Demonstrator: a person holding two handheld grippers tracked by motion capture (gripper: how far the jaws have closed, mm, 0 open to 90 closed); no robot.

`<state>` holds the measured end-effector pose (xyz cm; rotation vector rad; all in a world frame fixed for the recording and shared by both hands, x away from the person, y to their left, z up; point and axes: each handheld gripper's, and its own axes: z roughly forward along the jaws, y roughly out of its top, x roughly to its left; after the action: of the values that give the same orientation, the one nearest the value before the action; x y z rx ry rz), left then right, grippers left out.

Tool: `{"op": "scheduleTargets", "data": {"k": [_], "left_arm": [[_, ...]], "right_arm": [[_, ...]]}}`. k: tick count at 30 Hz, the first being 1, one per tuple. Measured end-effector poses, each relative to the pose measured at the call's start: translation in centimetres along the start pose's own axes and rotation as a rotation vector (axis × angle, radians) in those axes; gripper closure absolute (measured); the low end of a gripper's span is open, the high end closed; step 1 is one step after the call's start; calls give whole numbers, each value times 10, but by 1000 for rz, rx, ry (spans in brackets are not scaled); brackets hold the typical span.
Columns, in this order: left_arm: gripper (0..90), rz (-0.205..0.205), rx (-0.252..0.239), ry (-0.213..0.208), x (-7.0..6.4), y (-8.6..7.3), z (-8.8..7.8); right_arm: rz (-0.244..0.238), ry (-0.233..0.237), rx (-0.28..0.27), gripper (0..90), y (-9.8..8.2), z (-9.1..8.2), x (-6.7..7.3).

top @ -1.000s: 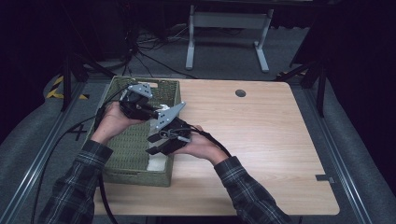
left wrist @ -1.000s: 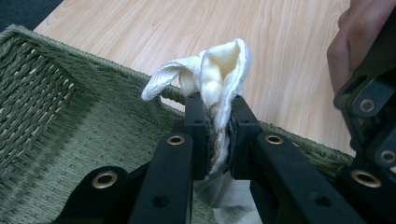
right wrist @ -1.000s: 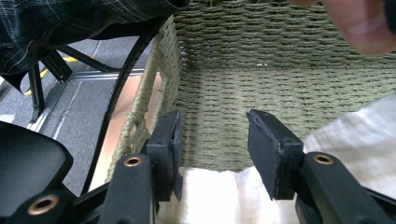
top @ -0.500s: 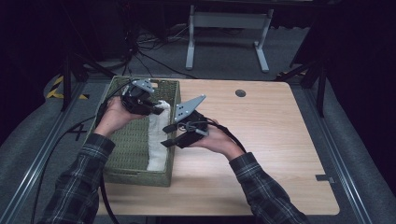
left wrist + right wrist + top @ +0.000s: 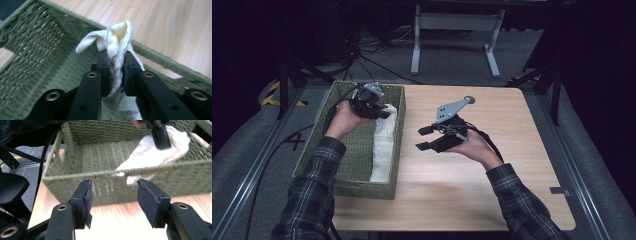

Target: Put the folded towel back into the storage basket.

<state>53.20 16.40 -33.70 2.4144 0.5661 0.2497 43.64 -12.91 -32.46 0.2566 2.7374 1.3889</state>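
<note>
White cloth point(image 5: 383, 142) lies along basket's point(image 5: 343, 184) table-side wall.

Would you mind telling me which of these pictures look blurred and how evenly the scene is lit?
High view: table bright, surroundings dark, image fairly sharp. Left gripper view: cloth and jaws sharp, the wood behind soft. Right gripper view: basket rim and tabletop smeared by motion.

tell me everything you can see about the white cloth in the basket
The white cloth is a soft, ribbed-looking fabric, cream inside its folds, with a brownish stain near the grip. It lies stretched along the right inner wall of the green woven basket. Its far end is bunched and pinched between the jaws of the left gripper, with a folded tip poking up above them. The rest rests on the basket floor.
</note>
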Motion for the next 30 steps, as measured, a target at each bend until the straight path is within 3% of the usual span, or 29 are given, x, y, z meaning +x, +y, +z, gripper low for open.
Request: {"op": "scheduleTargets", "data": {"k": [2, 6, 8, 12, 19, 30], "left_arm": [[648, -22, 3, 33, 2, 1, 1], [577, -53, -15, 60, 2, 4, -3], [526, -103, -58, 60, -1, 7, -7], [449, -142, -117, 57, -8, 12, -12], [355, -181, -159, 47, -37, 23, -16], [233, -194, -213, 51, -89, 40, -19]], "right_arm": [[4, -6, 2, 462, -6, -6, -2], [22, -17, -7, 460, -19, -20, -6], [37, -22, -12, 458, -28, -27, -8], [51, -29, -6, 442, -40, -34, -11], [74, -38, 11, 398, -63, -45, -16], [89, -76, 48, 335, -89, -68, -19]]}}
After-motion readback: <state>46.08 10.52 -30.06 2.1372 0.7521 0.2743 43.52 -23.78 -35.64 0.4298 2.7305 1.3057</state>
